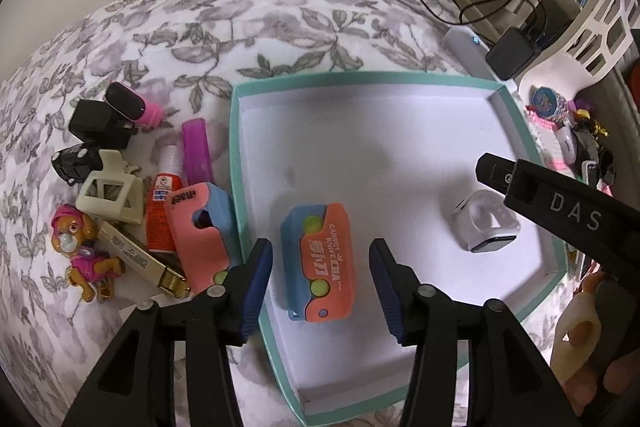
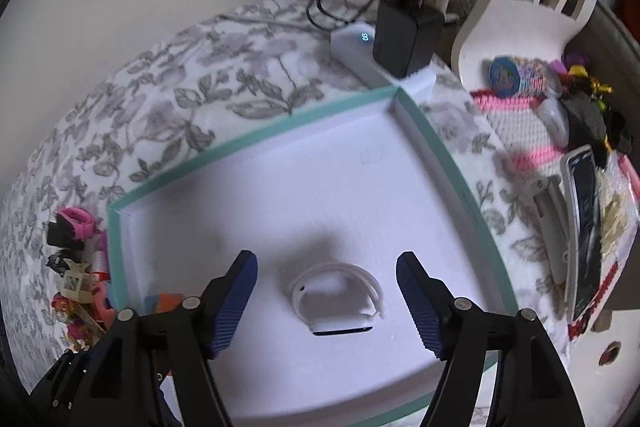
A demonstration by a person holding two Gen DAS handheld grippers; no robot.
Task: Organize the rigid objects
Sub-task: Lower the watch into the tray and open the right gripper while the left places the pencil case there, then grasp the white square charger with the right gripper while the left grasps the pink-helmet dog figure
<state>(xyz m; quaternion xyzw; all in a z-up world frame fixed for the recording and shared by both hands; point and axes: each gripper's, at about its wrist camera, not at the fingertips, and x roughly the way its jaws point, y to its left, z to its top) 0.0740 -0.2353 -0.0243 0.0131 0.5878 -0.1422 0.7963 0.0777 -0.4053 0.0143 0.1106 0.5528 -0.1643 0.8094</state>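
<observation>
Inside the teal-edged tray (image 1: 236, 147) lie two things: one orange-and-blue toy knife (image 1: 320, 263) near its left wall, one white wristband (image 2: 340, 301) toward the right. Both the left gripper (image 1: 320, 283) and right gripper (image 2: 326, 303) hang released, empty.

Soft, dim indoor light falls evenly, casting faint grey shadows on the white tray floor (image 2: 344, 187). Fisheye bending curves the edges, with dark corner vignetting. The right wrist view is slightly blurred.
</observation>
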